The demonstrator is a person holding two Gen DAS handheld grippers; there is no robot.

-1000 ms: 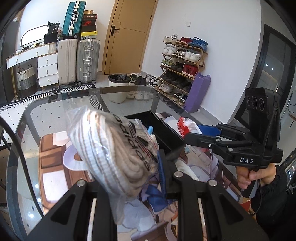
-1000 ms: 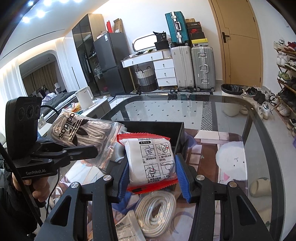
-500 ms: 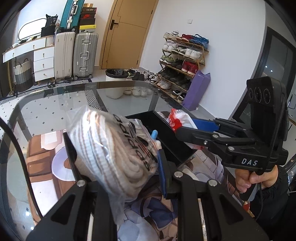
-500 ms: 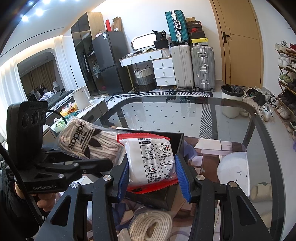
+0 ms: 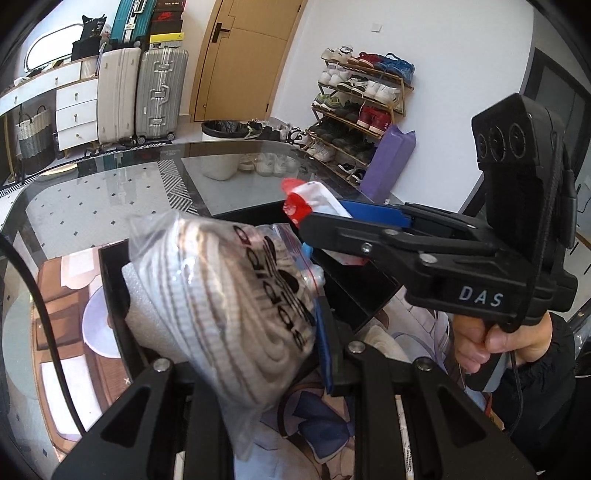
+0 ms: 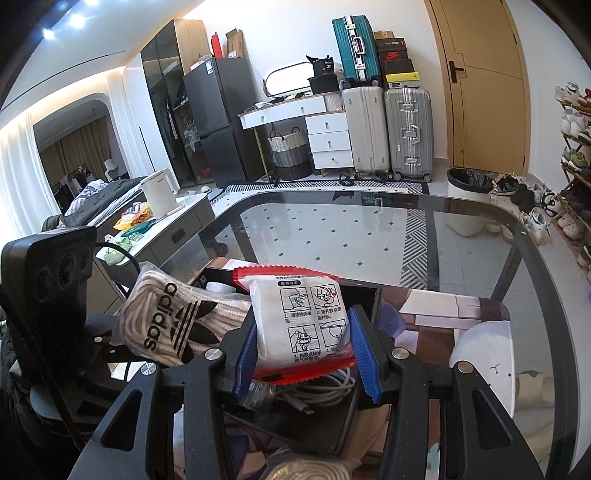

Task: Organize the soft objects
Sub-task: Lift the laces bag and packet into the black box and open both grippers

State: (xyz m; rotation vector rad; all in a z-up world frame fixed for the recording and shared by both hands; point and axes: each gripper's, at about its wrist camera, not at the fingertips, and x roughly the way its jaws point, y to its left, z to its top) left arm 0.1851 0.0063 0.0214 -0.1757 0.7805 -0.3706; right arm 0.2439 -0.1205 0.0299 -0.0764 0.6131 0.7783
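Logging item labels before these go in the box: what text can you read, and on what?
"adidas": bagged white laces, held by left gripper.
"DAS": right gripper body.
Chinese instruction captions: red-edged white packet in right gripper; too small to read.
Shoebox print behind: blurred.

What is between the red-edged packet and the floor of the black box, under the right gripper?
In the right wrist view, a coiled grey cable lies below the packet, inside the box.

White walls enclose a tan door point(image 6: 480, 85). Two silver suitcases point(image 6: 388, 129) stand beside a white dresser point(image 6: 325, 129), a teal suitcase point(image 6: 354, 48) on top. A shoe rack point(image 5: 362, 107) lines one wall. A dark fridge point(image 6: 218, 122) stands left. Ceiling spots point(image 6: 62, 26) glow above the tiled floor point(image 6: 332, 236).
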